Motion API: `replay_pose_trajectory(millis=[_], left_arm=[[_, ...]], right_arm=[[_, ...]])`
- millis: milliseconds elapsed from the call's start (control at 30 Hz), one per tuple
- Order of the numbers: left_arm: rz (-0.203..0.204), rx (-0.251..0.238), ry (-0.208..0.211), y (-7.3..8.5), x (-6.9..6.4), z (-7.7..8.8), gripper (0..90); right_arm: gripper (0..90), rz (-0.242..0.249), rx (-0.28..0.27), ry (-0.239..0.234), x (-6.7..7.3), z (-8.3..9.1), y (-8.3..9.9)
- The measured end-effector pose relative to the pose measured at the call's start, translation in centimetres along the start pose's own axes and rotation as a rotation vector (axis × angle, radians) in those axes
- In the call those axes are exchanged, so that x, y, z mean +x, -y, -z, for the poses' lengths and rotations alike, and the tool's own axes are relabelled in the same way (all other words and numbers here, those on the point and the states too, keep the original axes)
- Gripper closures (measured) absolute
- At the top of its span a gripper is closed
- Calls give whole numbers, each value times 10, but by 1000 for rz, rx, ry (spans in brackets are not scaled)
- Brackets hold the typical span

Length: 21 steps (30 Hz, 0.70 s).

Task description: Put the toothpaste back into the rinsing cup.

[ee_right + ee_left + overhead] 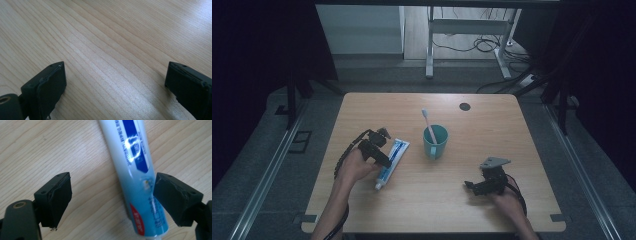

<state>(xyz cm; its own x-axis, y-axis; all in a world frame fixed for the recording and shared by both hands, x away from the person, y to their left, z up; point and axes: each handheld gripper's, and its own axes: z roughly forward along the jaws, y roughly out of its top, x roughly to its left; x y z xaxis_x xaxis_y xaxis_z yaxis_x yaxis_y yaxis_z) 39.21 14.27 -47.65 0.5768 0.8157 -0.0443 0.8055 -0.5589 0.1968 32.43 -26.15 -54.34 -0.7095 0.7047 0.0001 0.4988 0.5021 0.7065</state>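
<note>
Left gripper (pixel 384 160) over toothpaste tube (pixel 392 156), jaws spread wide, nothing gripped yet. Tube flat on tabletop (pixel 362 107), left of centre, cap end twd near edge, crimped end twd teal cup (pixel 435 141). Right gripper (pixel 471 186) near right front corner, jaws apart & empty, well apart from tube.

Risks, as judged:
- Off-centre straddle: in left gripper view tube (pixel 135 182) sits hard by one jaw, other jaw w/ wide gap over bare wood. Closing like this prob shoves tube sideways or spins it.
- Glossy round plastic, so likely slip if pinched near edge.
- Hard squeeze w/ loose cap could push paste out.

View diffs:
- High view gives layout: cup w/ toothbrush (pixel 428 125) inside, both hands, tube's direction.
- Left gripper view gives jaw-to-tube offset, blue & red print.
- Right gripper view: wood grain between open jaws.
</note>
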Motion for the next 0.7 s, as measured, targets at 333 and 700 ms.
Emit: replay_pose_trajectory(millis=[333, 700], left_arm=[[3, 75, -2, -22, -9, -12, 208], [18, 159, -16, -36, -19, -27, 295]], right_arm=[[33, 0, 0, 0, 0, 0, 0], [33, 0, 0, 0, 0, 0, 0]])
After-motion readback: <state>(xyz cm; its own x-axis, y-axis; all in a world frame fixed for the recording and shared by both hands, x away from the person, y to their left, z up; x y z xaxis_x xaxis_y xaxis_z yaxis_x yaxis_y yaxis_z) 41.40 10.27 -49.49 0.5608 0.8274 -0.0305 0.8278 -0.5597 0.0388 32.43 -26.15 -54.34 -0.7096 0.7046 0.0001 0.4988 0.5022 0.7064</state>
